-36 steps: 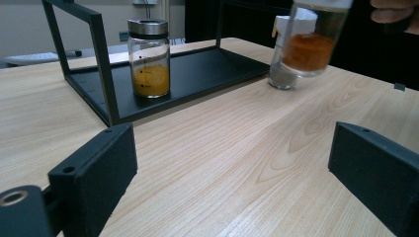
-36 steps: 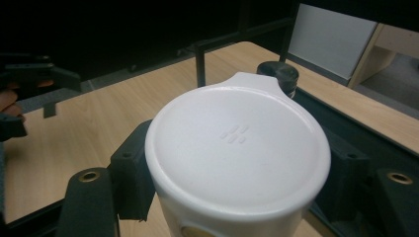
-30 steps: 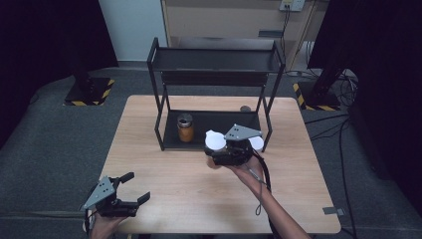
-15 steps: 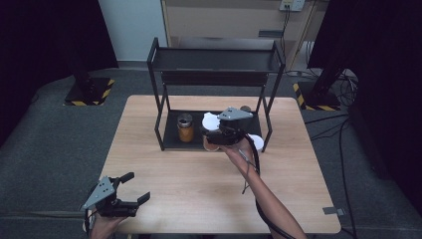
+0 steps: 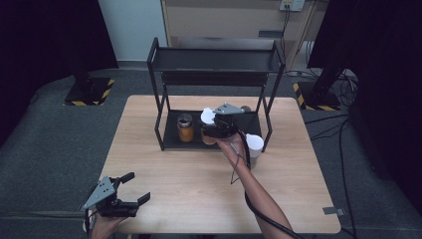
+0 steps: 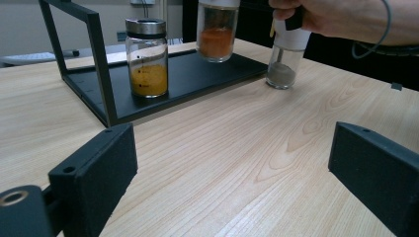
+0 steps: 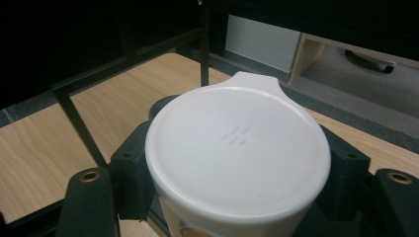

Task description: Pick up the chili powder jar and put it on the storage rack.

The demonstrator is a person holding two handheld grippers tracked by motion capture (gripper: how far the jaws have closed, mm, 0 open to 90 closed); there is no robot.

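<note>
A black two-tier rack (image 5: 161, 107) stands at the back of the wooden table (image 5: 169, 199). On its lower shelf (image 6: 192, 74) sits a metal-lidded jar of yellow powder (image 5: 185, 128) (image 6: 147, 57). My right gripper (image 5: 211, 130) (image 7: 237, 163) is shut on a white-lidded jar of orange spice (image 5: 207, 117) (image 6: 216, 29) (image 7: 237, 143), held upright with its base at or just above that shelf, to the right of the yellow jar. My left gripper (image 5: 130, 191) (image 6: 232, 177) rests open near the table's front left corner with nothing between its jaws.
A second white-topped jar (image 5: 254, 144) (image 6: 285, 59) with grey contents stands on the table just in front of the rack's right leg, beside the person's right wrist (image 5: 236, 149). The rack's upper shelf (image 5: 214, 59) overhangs the lower one. Dark floor surrounds the table.
My right gripper has carried the orange jar away from the person and leftward, from in front of the rack to over its lower shelf. The left gripper has stayed put.
</note>
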